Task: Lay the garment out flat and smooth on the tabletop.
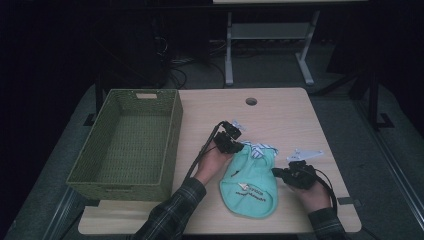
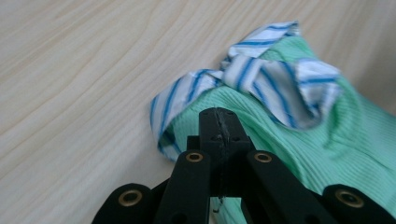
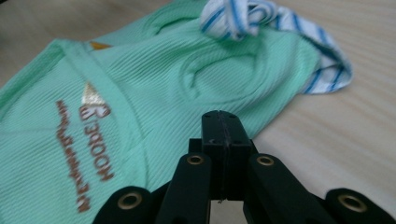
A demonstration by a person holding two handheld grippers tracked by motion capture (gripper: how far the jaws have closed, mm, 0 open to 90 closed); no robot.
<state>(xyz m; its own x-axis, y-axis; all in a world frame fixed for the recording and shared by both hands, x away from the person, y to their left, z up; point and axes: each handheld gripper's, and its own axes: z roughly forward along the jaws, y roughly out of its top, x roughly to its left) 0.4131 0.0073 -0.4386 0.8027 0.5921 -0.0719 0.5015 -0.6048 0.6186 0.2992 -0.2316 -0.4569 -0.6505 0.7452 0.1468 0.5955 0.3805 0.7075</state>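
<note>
Both grippers, left [image 1: 235, 142] and right [image 1: 281, 172], have jaws pressed together, flanking a ribbed mint garment [image 1: 250, 182] with striped trim lying mid-table [image 1: 280, 110]. Bare wood stretches beyond; woven green basket [image 1: 130, 142] overhangs the left edge.

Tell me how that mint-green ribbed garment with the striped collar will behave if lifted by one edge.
The mint-green ribbed knit garment would probably droop and fold, since it already lies limp and creased on the light wooden table. It looks light for its size: thin fabric, flat against the surface. Its blue-and-white striped collar, already bunched, may flop loose. The ribbed texture likely grips rather than slips.
</note>
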